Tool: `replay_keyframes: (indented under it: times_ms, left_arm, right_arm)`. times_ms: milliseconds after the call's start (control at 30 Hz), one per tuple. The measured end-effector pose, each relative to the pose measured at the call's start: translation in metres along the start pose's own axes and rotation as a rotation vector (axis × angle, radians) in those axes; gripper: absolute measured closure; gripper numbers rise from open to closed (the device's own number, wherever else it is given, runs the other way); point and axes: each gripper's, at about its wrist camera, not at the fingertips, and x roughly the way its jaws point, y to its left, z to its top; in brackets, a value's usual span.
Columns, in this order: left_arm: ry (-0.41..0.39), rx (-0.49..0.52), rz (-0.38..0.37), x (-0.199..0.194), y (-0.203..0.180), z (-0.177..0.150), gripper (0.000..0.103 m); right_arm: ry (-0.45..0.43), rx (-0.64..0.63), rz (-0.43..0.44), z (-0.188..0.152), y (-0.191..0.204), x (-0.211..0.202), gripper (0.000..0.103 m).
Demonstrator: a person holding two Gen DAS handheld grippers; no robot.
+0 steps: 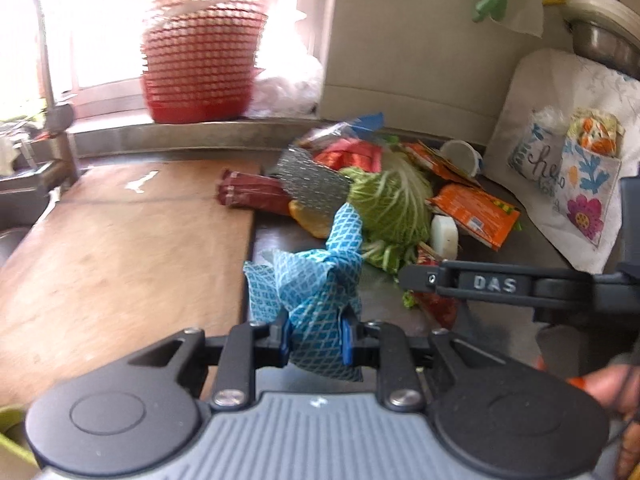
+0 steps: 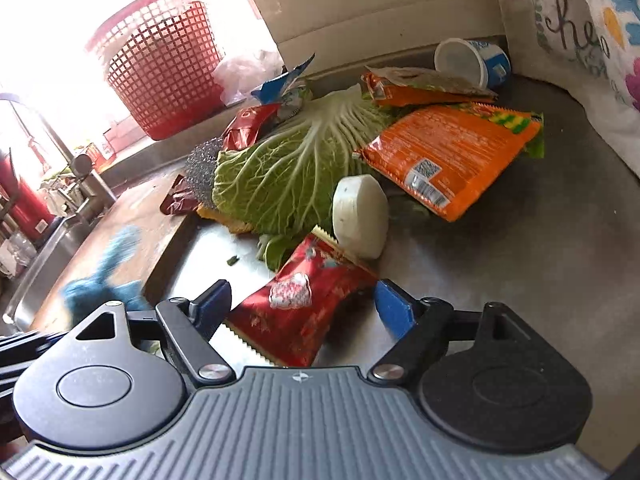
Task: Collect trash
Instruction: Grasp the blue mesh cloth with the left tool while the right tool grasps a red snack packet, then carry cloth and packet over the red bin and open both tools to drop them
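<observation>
- The only lettering I can read cleanly is "DAS", raised on the black arm of the right gripper (image 1: 404, 276) where it crosses the left wrist view.
- On the patterned cloth (image 2: 592, 28) hanging at the counter's right edge I make out cursive "he", probably the start of "hello"; the rest is blurred.
- The orange packet (image 2: 448, 156) carries a barcode and a square code on white labels, plus fine print too small for me to read.
- My left gripper (image 1: 316, 340) has its blue pads pressed on a blue-and-white lattice-print cloth (image 1: 316, 276), which stands bunched up above the fingers, over the seam between the wooden board (image 1: 120, 248) and the steel counter (image 2: 520, 248).
- My right gripper (image 2: 304, 308) has its fingers spread wide, with the near end of a red snack wrapper (image 2: 304, 304) lying flat on the counter between them; neither pad is pressing on it.
- That wrapper is glossy red with a white patch and serrated ends, at the near edge of the trash pile.
- Behind it lie a white round chunk (image 2: 360, 216), a big cabbage leaf (image 2: 288, 168), a tipped white-and-blue cup (image 2: 472, 64) towards the back right corner, and more foil wrappers.
- A red mesh basket (image 1: 200, 52) sits on the ledge along the counter's back edge.
</observation>
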Motion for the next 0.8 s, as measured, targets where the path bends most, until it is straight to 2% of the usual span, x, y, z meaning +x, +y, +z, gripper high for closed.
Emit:
replay_keyframes:
  times_ms: [100,167,200,233,367,600,800]
  left_arm:
    - [-0.014,-0.026,0.032,-0.017,0.005,-0.004,0.082]
    - [-0.021,-0.044,0.052,-0.028,0.008,-0.007,0.082]
    - [-0.022,-0.054,0.064,-0.034,0.010,-0.009,0.082]
    - [-0.021,-0.064,0.078,-0.041,0.012,-0.012,0.082]
    - [-0.014,-0.115,0.144,-0.069,0.021,-0.027,0.082]
    - [0.028,-0.207,0.281,-0.118,0.042,-0.060,0.082]
    - [0.076,-0.253,0.368,-0.135,0.067,-0.096,0.082]
  right_arm:
    - [-0.007,-0.033,-0.030,-0.002,0.005,0.002,0.021]
    - [-0.009,-0.062,-0.048,-0.003,0.005,0.002,0.038]
    - [-0.008,-0.072,-0.051,-0.004,0.004,0.001,0.051]
    - [-0.007,-0.081,-0.050,-0.003,0.002,0.001,0.055]
    - [-0.011,-0.130,-0.044,-0.010,-0.003,-0.007,0.057]
    - [-0.023,-0.122,0.016,-0.024,-0.023,-0.032,0.062]
    - [-0.021,-0.127,0.034,-0.038,-0.028,-0.050,0.066]
